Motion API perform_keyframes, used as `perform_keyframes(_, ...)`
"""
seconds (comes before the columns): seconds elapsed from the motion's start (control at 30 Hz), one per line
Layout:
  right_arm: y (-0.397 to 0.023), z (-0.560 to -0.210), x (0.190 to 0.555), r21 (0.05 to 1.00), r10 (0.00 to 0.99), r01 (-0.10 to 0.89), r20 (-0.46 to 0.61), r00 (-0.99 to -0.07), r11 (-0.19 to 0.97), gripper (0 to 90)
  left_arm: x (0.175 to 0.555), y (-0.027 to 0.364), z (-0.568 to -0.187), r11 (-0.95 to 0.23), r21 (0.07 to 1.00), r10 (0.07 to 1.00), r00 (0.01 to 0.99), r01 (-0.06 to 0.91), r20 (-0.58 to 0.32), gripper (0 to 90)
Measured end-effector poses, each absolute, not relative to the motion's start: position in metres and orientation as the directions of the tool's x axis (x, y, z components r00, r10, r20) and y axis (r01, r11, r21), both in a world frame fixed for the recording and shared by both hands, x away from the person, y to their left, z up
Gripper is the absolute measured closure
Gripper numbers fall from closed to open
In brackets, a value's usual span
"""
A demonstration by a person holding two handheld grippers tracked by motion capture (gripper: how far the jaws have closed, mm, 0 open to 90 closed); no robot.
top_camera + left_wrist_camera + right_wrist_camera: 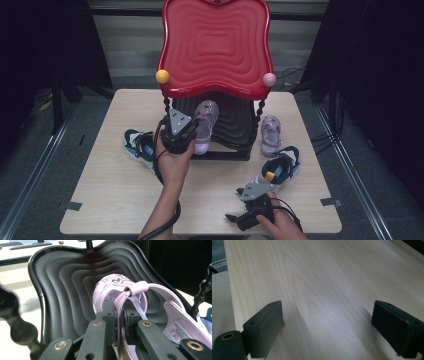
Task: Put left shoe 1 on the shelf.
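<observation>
A lilac sandal hangs over the black lower tray of a two-tier stand, toe toward the back. My left gripper is shut on its heel strap. In the left gripper view the jaws pinch the strap at my left gripper, and the sandal sits in front of the ribbed black tray. My right gripper rests low near the table's front edge. In the right gripper view my right gripper stands open over bare wood.
A red wavy tray tops the stand, with a yellow ball and a pink ball at its corners. A second lilac sandal lies right of the stand. Navy-and-white shoes lie at left and right.
</observation>
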State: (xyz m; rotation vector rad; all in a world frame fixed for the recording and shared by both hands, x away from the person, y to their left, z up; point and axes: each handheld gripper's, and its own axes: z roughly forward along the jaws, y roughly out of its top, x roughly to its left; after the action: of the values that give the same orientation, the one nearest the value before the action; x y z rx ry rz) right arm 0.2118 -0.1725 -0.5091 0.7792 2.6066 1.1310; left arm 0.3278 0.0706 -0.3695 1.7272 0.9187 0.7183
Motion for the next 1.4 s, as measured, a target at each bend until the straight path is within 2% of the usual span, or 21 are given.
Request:
perform_keyframes(0.2, -0.172, -0.509, 0.212, 0.724, 0.538, 0.389, 0.03, -0.842, 0.569, 9.8, 0.334, 0.061, -0.367, -0.164, 0.968, 0.865, 0.499, 0.191, 0.048, 82.5)
perform_keyframes(0.43, -0.172, -0.509, 0.212, 0.723, 0.539, 0.393, 0.032, -0.842, 0.569, 9.8, 0.347, 0.051, -0.366, -0.172, 0.975, 0.887, 0.452, 0.141, 0.091, 82.5)
perform_keyframes(0.7, -0.172, -0.509, 0.212, 0.723, 0.539, 0.392, 0.032, -0.842, 0.569, 9.8, 0.357, 0.042, -0.37, -0.129, 0.989, 0.919, 0.384, 0.077, 0.09, 82.4)
perform_keyframes(0.9, -0.172, -0.509, 0.212, 0.723, 0.539, 0.392, 0.032, -0.842, 0.569, 9.8, 0.36, 0.038, -0.382, -0.133, 0.988, 0.931, 0.352, 0.076, 0.098, 81.7)
perform_keyframes(1.13, -0.172, -0.509, 0.212, 0.723, 0.539, 0.392, 0.032, -0.842, 0.569, 9.8, 0.366, 0.038, -0.401, -0.08, 0.992, 0.942, 0.333, 0.096, 0.044, 81.2)
perform_keyframes(1.4, -0.172, -0.509, 0.212, 0.723, 0.539, 0.392, 0.032, -0.842, 0.569, 9.8, 0.368, 0.04, -0.399, -0.003, 0.999, 0.956, 0.292, 0.05, -0.012, 81.4)
